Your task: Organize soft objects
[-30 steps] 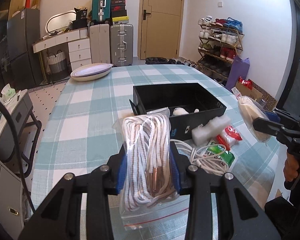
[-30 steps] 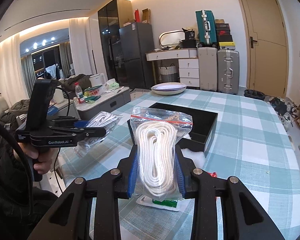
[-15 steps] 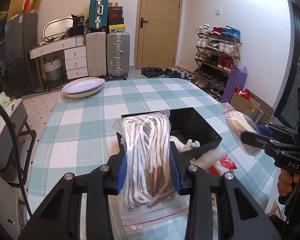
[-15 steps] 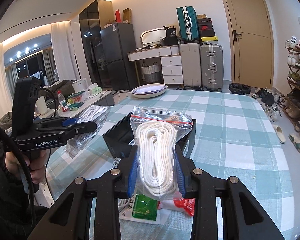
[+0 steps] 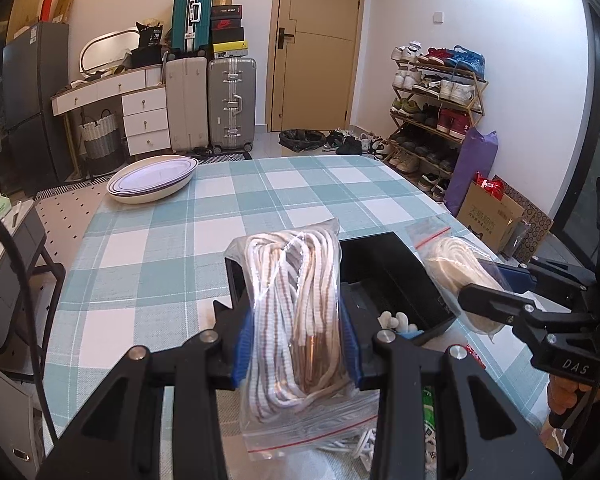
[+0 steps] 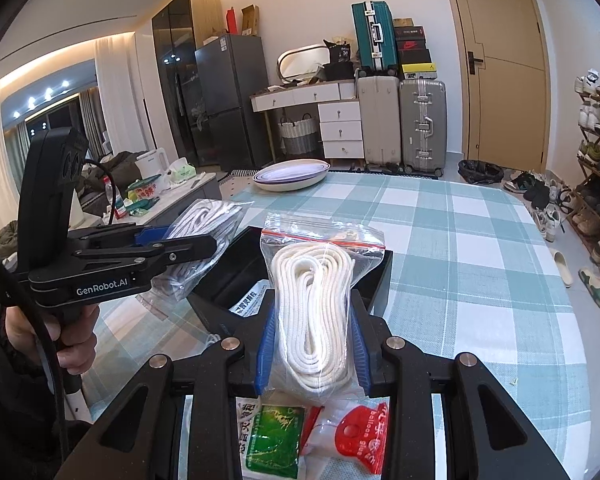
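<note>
Gripping a zip bag of brown-flecked white laces (image 5: pixel 300 312), my left gripper (image 5: pixel 298 350) has its blue pads pressed into the bag's sides, held above the near end of the black box (image 5: pixel 396 276). From this view I see small white items in the box's corner, possibly gloves. My right gripper (image 6: pixel 312 354) clamps a zip bag of plain white rope (image 6: pixel 314 312) over the same box. Only the right view shows the green packet (image 6: pixel 274 440) and red balloon-glue packet (image 6: pixel 350 440) lying on the checked tablecloth (image 6: pixel 472 280) beneath it, and a hand (image 6: pixel 66 334) gripping the left tool's handle.
</note>
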### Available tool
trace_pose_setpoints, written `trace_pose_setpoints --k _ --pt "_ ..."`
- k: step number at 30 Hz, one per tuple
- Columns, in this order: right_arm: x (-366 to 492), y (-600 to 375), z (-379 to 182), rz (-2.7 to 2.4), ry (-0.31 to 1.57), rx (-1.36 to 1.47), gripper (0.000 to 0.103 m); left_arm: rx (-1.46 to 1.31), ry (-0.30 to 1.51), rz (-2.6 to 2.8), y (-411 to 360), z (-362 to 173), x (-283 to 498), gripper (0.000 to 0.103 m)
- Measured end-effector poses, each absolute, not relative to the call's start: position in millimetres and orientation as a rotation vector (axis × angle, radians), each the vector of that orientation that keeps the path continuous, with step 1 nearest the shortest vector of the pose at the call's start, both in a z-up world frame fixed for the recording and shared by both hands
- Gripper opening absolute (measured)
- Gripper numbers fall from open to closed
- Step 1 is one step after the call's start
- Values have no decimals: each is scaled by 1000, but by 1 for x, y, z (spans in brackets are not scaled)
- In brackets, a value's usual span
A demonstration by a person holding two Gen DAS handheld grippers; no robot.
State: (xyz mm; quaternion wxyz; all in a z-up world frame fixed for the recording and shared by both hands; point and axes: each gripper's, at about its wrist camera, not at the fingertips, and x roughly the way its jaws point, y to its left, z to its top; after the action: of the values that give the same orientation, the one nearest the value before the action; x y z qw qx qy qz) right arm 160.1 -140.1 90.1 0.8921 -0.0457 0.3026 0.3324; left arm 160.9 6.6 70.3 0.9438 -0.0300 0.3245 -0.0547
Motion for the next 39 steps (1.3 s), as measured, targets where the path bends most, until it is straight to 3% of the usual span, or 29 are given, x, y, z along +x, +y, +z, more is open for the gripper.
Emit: trace_pose_setpoints --k 36,39 --pt "227 -86 40 642 737 -284 33 74 781 -102 -15 22 217 39" --pt "223 -94 48 673 702 -250 40 37 779 -116 -9 26 214 43"
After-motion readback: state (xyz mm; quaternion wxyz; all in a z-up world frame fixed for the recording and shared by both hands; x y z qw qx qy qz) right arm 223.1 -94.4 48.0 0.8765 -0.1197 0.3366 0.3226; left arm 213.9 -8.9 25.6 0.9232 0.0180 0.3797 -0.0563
